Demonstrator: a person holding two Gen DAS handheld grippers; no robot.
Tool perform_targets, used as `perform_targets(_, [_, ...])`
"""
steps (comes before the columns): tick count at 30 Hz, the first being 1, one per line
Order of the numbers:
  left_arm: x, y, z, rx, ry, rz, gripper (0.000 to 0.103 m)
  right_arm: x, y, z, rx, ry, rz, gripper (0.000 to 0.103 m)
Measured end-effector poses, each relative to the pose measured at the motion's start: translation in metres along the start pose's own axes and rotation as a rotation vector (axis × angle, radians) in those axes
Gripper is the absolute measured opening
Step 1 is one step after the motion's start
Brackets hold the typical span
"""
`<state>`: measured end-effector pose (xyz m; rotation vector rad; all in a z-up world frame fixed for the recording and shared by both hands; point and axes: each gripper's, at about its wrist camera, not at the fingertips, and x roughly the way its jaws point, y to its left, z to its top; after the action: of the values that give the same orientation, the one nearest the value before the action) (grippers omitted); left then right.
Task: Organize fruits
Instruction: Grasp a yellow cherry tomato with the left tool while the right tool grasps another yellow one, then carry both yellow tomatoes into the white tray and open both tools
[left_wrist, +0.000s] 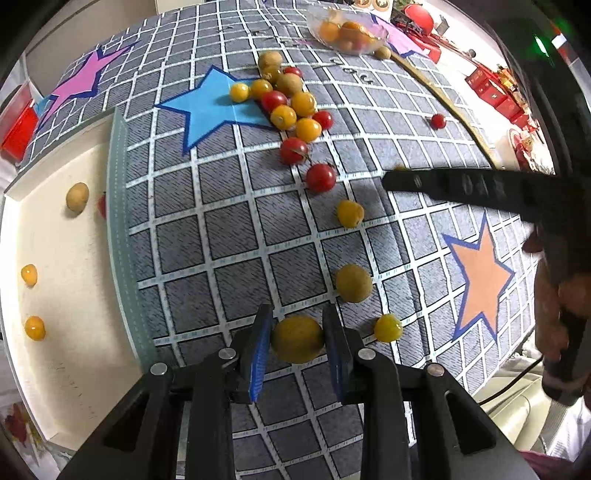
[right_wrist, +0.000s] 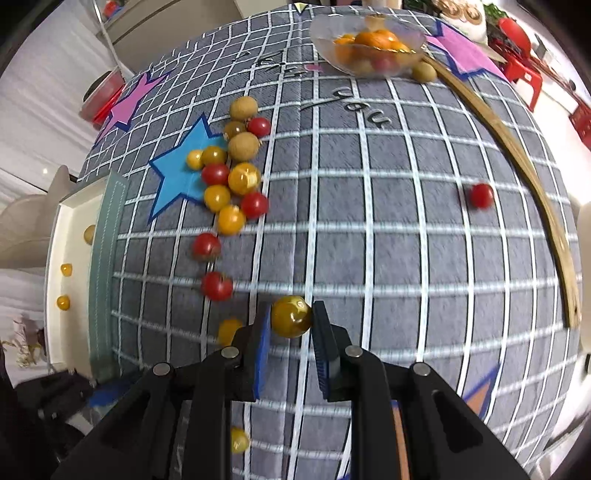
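Between the blue pads of the left gripper (left_wrist: 297, 338), a dull yellow round fruit (left_wrist: 297, 339) is held; the jaws are narrowed onto it, each pad touching one side. Just beyond it on the grey checked cloth (left_wrist: 229, 258), a tan longan (left_wrist: 353, 283) and two small yellow tomatoes (left_wrist: 388, 327) (left_wrist: 349, 213) are seen lying loose. Farther from the gripper, a trail of red cherry tomatoes (left_wrist: 320, 177) leads to a heap of mixed fruit (left_wrist: 287, 99) resting partly on a blue paper star (left_wrist: 210, 107). Left of the cloth, a cream tray (left_wrist: 66, 310) is seen, with one longan and two yellow tomatoes lying in it. At the far edge of the cloth, a clear bowl (left_wrist: 349, 33) of orange and yellow fruit is placed.

In the right wrist view, the right gripper (right_wrist: 291, 321) is likewise closed to fruit width, and a glossy yellow-brown tomato (right_wrist: 291, 316) is pinched between its blue pads above the cloth. A lone red tomato (right_wrist: 481, 195) is seen to the right of this gripper, near a curved wooden strip (right_wrist: 517, 155). The same heap of fruit (right_wrist: 232, 173) appears ahead and to its left, on the blue star (right_wrist: 173, 177).
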<state>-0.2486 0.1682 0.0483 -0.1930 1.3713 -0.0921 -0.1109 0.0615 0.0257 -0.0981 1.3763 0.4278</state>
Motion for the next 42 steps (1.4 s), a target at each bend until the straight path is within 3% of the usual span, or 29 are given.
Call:
perform_targets(7, [-0.017, 0.020, 0.004, -0.026, -0.022, 0.014, 0.029, -0.012, 0.008, -0.020, 0.019, 0.027, 0.003, 0.023])
perform_targets(10, [-0.033, 0.046, -0.012, -0.043, -0.035, 0.028, 0.029, -0.016, 0.019, -0.022, 0.009, 0.037, 0.004, 0.023])
perform_targets(22, [-0.065, 0.129, -0.043, -0.198, -0.084, 0.102, 0.029, -0.015, 0.106, -0.006, -0.159, 0.063, 0.043, 0.023])
perform_targets(33, [-0.057, 0.213, -0.079, -0.387, -0.069, 0.212, 0.029, 0.008, 0.201, 0.011, -0.317, 0.085, 0.114, 0.023])
perform_targets(42, [-0.044, 0.229, -0.090, -0.416, -0.075, 0.239, 0.029, 0.046, 0.246, 0.012, -0.376, 0.144, 0.121, 0.023])
